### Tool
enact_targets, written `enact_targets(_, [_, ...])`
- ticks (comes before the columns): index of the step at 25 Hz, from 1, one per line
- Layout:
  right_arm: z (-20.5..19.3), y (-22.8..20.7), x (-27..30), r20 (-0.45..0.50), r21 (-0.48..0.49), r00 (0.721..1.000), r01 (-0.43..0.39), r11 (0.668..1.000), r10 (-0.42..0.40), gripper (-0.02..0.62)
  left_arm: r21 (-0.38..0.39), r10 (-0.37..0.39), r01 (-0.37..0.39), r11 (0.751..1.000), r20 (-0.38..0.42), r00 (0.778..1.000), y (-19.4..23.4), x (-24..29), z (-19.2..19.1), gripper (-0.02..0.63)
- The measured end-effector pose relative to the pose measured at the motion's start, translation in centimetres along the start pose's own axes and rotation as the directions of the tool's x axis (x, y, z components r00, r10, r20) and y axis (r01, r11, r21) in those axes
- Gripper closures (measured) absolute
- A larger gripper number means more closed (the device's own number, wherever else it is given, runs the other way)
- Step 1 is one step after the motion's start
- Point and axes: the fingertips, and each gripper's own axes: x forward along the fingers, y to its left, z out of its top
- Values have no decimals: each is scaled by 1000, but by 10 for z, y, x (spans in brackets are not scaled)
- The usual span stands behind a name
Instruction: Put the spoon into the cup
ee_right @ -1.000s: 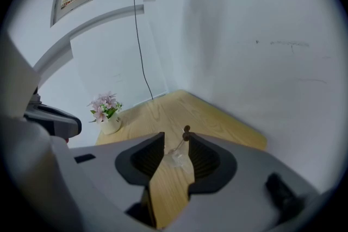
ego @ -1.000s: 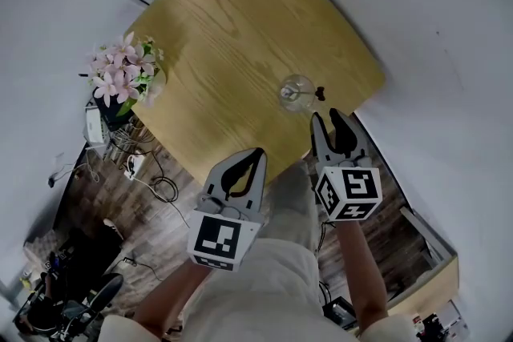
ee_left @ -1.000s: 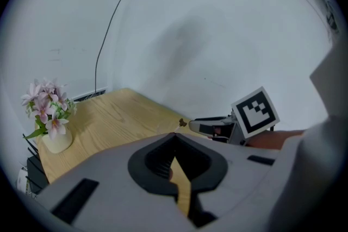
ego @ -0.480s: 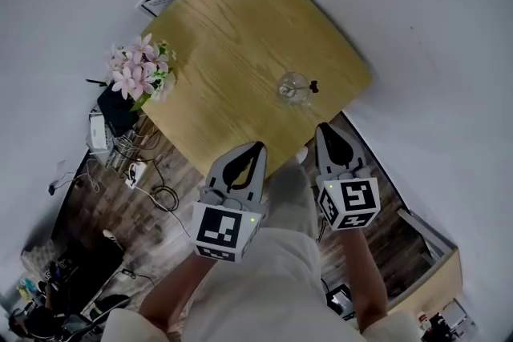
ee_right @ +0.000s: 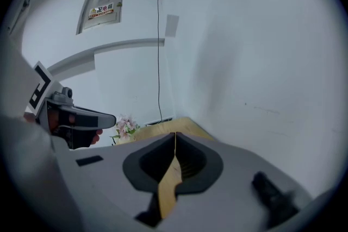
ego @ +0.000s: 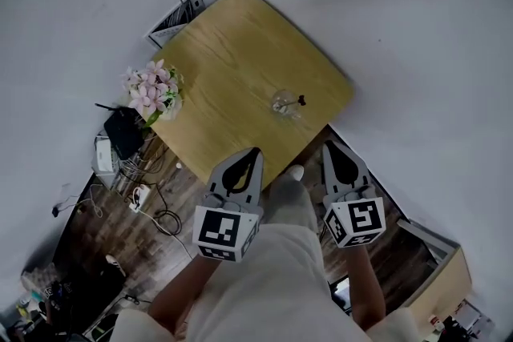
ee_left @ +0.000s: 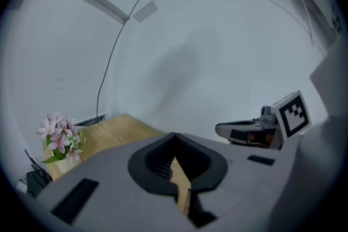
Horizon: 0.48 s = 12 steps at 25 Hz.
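The table [ego: 240,52] is pale wood-grain, the flowers [ego: 151,91] pink, the cup [ego: 283,103] clear.

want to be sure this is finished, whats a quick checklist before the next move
1. Thin spoon with a dark handle end in the clear glass cup: ok, its handle leans out over the rim.
2. Cup standing on the light wooden table: ok.
3. Left gripper empty: ok, fingers together, nothing between them.
4. Right gripper empty: ok, fingers have just closed, nothing between them.
5. Both grippers away from the cup: ok, they are held off the table's near edge.
6. Pink flowers in a pot apart from the cup: ok, at the table's far side edge.
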Motion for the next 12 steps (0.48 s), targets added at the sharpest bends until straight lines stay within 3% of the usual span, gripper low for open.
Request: enact_targets(12, [42, 3, -65, 180, 74, 983, 2, 997, -15, 565, 38, -4, 1, 999, 65, 998, -10, -46, 26, 599])
